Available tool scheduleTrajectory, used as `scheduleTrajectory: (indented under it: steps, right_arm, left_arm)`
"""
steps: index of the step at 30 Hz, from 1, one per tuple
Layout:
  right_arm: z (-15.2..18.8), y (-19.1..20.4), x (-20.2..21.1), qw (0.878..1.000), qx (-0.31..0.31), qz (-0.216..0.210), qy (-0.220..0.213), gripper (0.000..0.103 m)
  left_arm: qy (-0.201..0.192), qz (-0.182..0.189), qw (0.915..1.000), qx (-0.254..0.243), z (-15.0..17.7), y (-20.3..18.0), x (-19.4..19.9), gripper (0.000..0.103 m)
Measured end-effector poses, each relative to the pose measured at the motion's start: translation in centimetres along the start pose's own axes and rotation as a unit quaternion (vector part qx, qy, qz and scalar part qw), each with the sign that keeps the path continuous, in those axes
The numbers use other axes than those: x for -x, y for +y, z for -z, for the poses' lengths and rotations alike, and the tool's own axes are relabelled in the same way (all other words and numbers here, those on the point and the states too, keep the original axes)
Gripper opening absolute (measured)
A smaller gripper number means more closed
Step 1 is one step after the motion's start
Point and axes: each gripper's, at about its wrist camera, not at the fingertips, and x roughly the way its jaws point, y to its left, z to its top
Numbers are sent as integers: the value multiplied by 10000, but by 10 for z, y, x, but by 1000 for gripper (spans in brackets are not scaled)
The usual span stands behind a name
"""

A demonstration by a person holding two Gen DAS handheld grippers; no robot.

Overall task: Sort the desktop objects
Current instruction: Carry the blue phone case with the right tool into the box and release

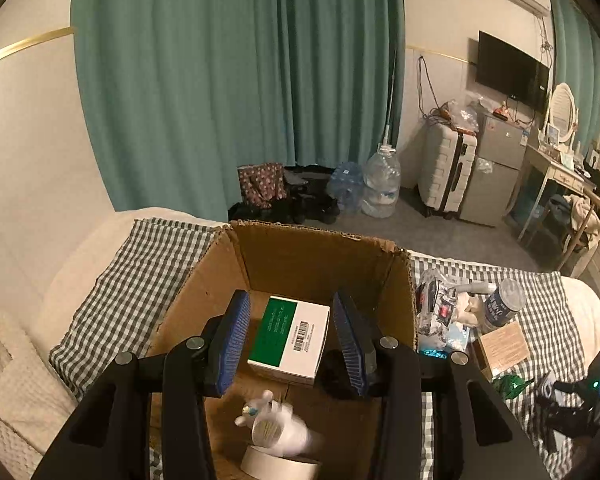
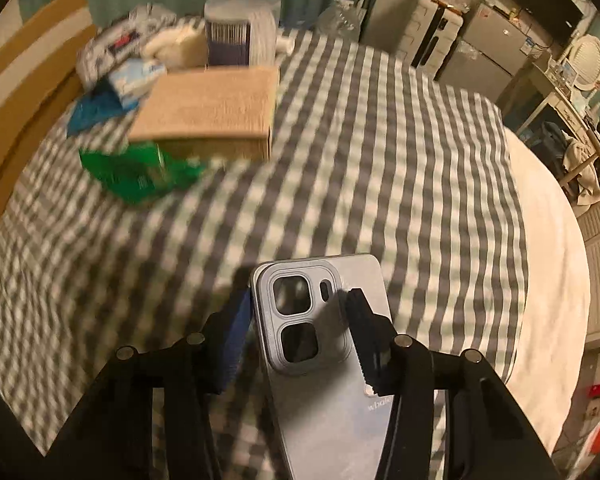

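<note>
A grey-and-white checked cloth covers the bed and fills most of the right wrist view. In the left wrist view one open cardboard box takes the middle of the frame. It contains four things that I can see: a white and green carton with a barcode, whose small print is too fine to read, a dark object to the right of it that I cannot identify, a blurred white bottle at the lower middle, and a roll of white tape at the bottom edge. The left gripper is above the box, its blue pads apart with nothing between them. In the right wrist view, lower middle, one grey phone lies face down on the cloth; the letters "whale" are partly visible on its back. The right gripper stands around the phone, one finger at each side, but I cannot tell if the pads press on it. At the upper left are one brown flat box, one clear tub with a barcode label, one green wrapper and some blurred packets.
</note>
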Motion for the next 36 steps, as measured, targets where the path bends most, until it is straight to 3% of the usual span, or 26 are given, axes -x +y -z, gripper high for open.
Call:
scheduleTrajectory:
  steps: [5,12,18,22,28,29,30,36]
  right_arm:
    - [-30,15,30,9983,-169,-114,-550,48]
    - [-104,66,88,9872,121,-424,-1536,47]
    - [-158,120,144,9691,423,-820,-2287,46]
    - [-191,168,179,9527,695,-1192,-2710,46]
    - [-228,243,186,9369,996,-1711,-2882,47]
    - [-232,253,182,9358,1015,-1808,-2851,46]
    - [-234,266,178,9348,1061,-1818,-2859,37]
    - [-235,300,160,9370,1163,-1826,-2741,37]
  left_arm:
    - [12,26,9999,115,-1,5,-2,45]
    - [44,-21,9999,153,-1,13,-2,51]
    - [-56,-98,9996,273,-2,30,5,61]
    - [-5,-71,9994,344,-1,41,5,62]
    - [208,-180,9984,486,5,58,-8,68]
    - [219,-195,9982,531,6,61,-9,69]
    - [224,-204,9978,593,7,65,-11,69]
    - [205,-159,9986,470,8,58,-14,69]
